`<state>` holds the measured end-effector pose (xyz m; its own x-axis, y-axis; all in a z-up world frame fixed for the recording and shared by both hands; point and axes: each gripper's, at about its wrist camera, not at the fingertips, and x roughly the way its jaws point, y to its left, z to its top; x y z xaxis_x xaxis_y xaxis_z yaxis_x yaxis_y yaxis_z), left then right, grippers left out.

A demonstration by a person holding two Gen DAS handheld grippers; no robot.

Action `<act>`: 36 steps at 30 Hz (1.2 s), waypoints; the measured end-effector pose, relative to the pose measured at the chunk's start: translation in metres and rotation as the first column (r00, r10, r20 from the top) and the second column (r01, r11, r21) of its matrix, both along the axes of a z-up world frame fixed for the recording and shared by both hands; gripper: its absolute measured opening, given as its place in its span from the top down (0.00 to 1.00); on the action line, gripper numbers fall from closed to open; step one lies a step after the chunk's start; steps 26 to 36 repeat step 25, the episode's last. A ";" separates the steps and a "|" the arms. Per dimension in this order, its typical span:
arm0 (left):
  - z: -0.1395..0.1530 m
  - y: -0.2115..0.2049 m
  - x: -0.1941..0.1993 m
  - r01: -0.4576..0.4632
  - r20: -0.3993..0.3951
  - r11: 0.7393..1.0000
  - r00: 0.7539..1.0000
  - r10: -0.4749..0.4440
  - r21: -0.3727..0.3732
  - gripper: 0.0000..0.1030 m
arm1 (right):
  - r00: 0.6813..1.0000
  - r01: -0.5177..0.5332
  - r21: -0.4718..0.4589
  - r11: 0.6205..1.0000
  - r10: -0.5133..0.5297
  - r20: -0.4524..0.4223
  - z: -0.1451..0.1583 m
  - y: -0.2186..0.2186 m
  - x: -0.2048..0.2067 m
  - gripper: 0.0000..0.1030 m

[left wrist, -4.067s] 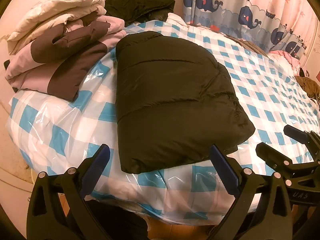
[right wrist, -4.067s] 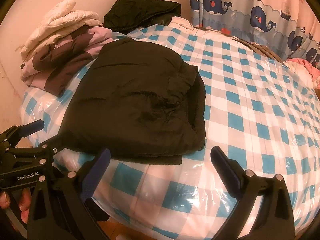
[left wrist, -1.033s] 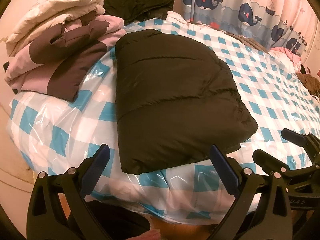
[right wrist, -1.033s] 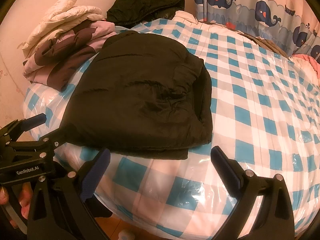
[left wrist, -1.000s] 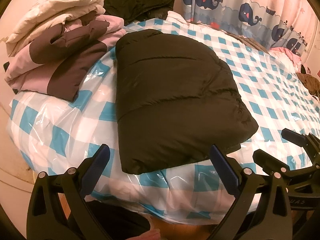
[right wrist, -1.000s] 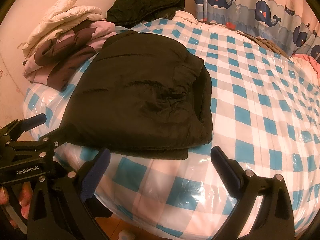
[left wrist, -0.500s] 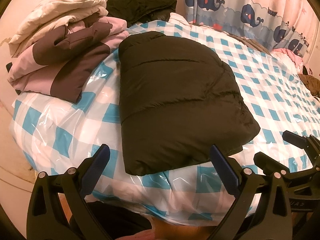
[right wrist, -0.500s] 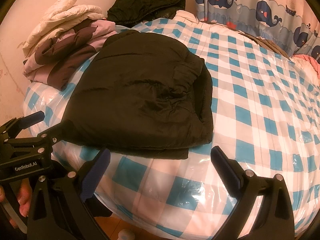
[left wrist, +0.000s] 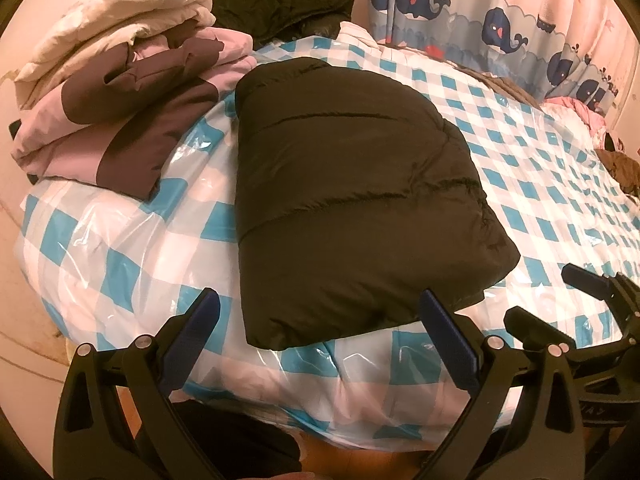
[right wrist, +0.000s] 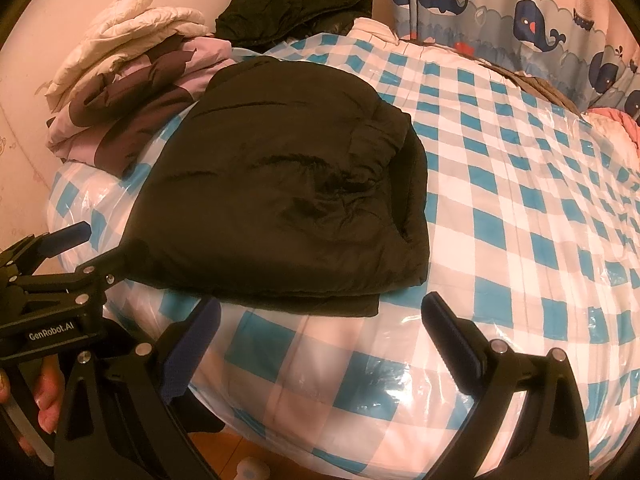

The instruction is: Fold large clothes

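My left tool [left wrist: 320, 334] & right tool [right wrist: 322, 334]: black frames, blue pads, silver screws; white "GenRobot.AI" on left one.

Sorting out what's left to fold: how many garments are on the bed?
4, perhaps more hidden: the folded black puffer jacket in front; a pink-and-brown jacket left of it; a cream coat on top of that; a dark jacket behind.

We see both views under dim, warm orange indoor light, with strong fisheye bending and black vignette at the corners. Glare patches shine on the plastic-covered bed [left wrist: 132, 248]. The black jacket [right wrist: 280, 200] loses detail in shadow; focus is reasonably sharp.
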<state>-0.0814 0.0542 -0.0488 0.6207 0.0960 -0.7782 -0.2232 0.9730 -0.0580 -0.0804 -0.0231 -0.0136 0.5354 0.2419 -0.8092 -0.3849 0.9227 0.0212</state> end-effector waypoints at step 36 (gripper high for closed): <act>0.007 -0.004 -0.007 0.025 0.085 0.999 0.996 -0.028 0.031 0.07 | 1.000 0.002 0.015 1.000 -0.002 -0.016 -0.002 -0.013 -0.005 0.07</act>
